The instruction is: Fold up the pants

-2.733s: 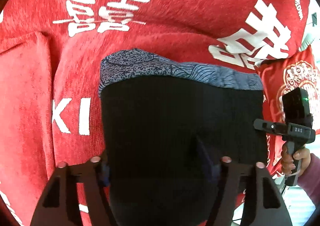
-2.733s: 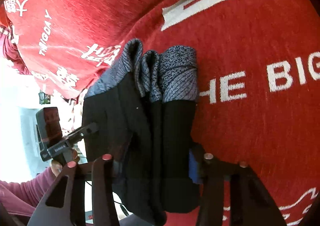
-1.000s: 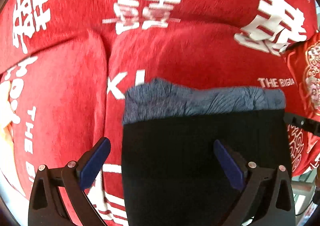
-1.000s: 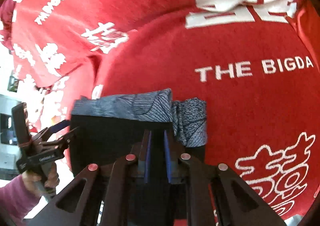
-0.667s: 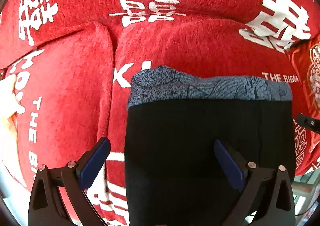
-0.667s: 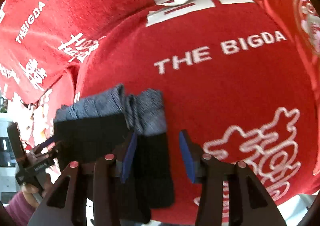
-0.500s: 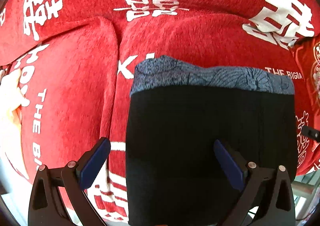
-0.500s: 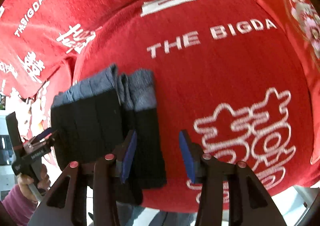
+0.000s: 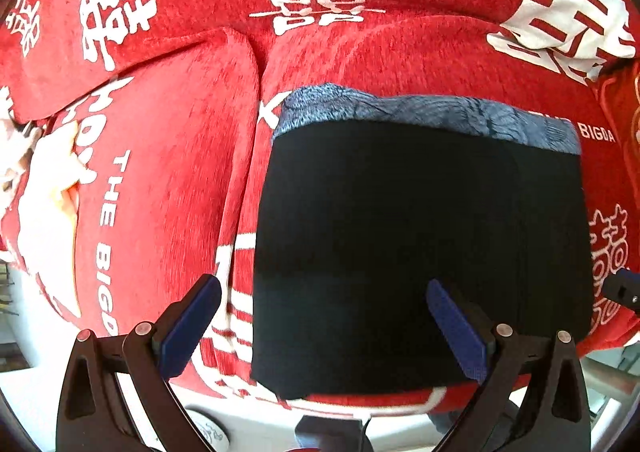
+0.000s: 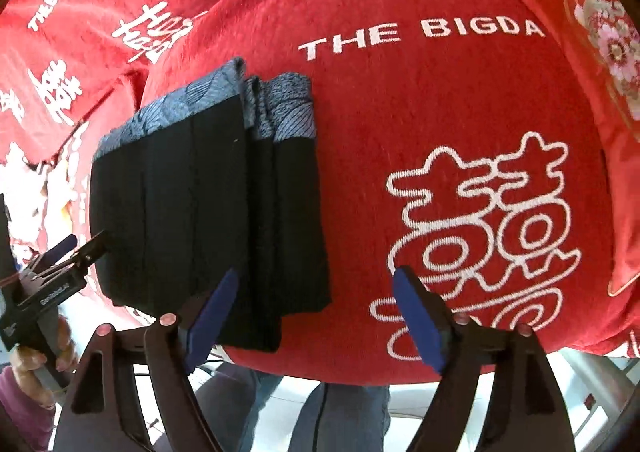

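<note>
- The left gripper (image 9: 323, 314) stands wide open above the near part of the pants (image 9: 420, 252); its 2 blue pads (image 9: 191, 326) are spread well apart and press on nothing.
- One left pad hangs over the red sofa cover (image 9: 168, 155) just beside the pants' left edge, the other over the black cloth; whether either tip brushes the fabric cannot be told from this view.
- The right gripper (image 10: 314, 312) is also open, and its jaws have just been opening. Nothing is clamped between them.
- The right gripper's left pad (image 10: 212, 312) sits over the near corner of the folded pants (image 10: 208, 203); its right pad is over bare red cover with a white outlined character (image 10: 480, 236) on it.
- The pants lie folded into a thick rectangular stack on a seat cushion of the sofa. They are black, with a blue-grey patterned waistband (image 9: 424, 111) along the far edge.
- From the right wrist view the stack shows several layers at its right side, the patterned band (image 10: 280, 107) folded over in 3 or so ridges.
- The near edge of the stack lies close to the front edge of the cushion.
- In the right wrist view the left gripper (image 10: 60, 264) appears at the left edge, held by a hand (image 10: 44, 356) with a purple sleeve, its tips close by the left side of the stack.
- A red embroidered cushion (image 10: 600, 31) lies at the far right.
- Below the sofa edge, a person's legs in jeans (image 10: 332, 408) are visible.
</note>
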Motion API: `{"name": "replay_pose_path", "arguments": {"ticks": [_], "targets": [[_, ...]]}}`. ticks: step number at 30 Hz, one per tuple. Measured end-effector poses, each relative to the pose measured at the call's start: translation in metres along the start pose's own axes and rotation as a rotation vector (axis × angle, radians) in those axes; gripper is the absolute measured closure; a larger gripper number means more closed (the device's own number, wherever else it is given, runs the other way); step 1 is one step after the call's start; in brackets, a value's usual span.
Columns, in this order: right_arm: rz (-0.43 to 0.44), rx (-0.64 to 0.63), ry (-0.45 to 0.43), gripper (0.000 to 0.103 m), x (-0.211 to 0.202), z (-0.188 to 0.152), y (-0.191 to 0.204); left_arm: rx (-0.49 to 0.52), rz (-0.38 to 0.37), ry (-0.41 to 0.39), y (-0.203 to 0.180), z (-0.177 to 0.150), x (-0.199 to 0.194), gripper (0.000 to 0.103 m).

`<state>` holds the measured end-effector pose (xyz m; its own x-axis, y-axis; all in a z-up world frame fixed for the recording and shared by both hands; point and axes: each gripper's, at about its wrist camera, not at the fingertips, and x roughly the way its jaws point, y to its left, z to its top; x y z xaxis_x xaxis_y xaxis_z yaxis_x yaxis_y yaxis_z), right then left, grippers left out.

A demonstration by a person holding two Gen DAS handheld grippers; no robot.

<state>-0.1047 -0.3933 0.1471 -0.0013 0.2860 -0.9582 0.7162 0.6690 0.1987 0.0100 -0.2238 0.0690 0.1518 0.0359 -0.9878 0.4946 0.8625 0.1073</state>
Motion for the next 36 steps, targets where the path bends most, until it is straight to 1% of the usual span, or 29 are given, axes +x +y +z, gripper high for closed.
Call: {"name": "replay_pose_path", "arguments": {"ticks": [6, 11, 14, 16, 20, 24, 28, 31, 36], "targets": [[-0.032, -0.055, -0.020, 0.017, -0.021, -0.017, 0.025, 0.028, -0.016, 0.009, -0.006, -0.012, -0.030, 0.000], [-0.044, -0.035, -0.064, 0.017, -0.046, -0.037, 0.050, 0.071, -0.001, 0.000, -0.004, -0.023, -0.060, 0.000], [-0.046, -0.027, -0.068, 0.017, -0.057, -0.047, 0.066, 0.073, -0.012, -0.023, 0.004, -0.031, -0.081, 0.000], [-0.049, -0.022, -0.077, 0.017, -0.064, -0.055, 0.078, 0.079, -0.016, -0.024, 0.008, -0.034, -0.088, 0.000], [-0.071, -0.017, -0.089, 0.017, -0.072, -0.067, 0.097, 0.090, -0.015, -0.030, 0.015, -0.042, -0.096, 0.000], [-0.102, -0.010, -0.096, 0.017, -0.078, -0.074, 0.109, 0.076, -0.021, -0.032, 0.024, -0.046, -0.102, 0.000], [-0.134, -0.027, -0.105, 0.017, -0.084, -0.082, 0.117, 0.070, -0.009, -0.050, 0.033, -0.049, -0.109, 0.000], [-0.153, -0.034, -0.104, 0.017, -0.086, -0.087, 0.122, 0.060, -0.015, -0.058, 0.037, -0.051, -0.114, 0.000], [-0.159, -0.026, -0.107, 0.017, -0.089, -0.091, 0.128, 0.065, -0.019, -0.069, 0.039, -0.053, -0.120, 0.000]]}}
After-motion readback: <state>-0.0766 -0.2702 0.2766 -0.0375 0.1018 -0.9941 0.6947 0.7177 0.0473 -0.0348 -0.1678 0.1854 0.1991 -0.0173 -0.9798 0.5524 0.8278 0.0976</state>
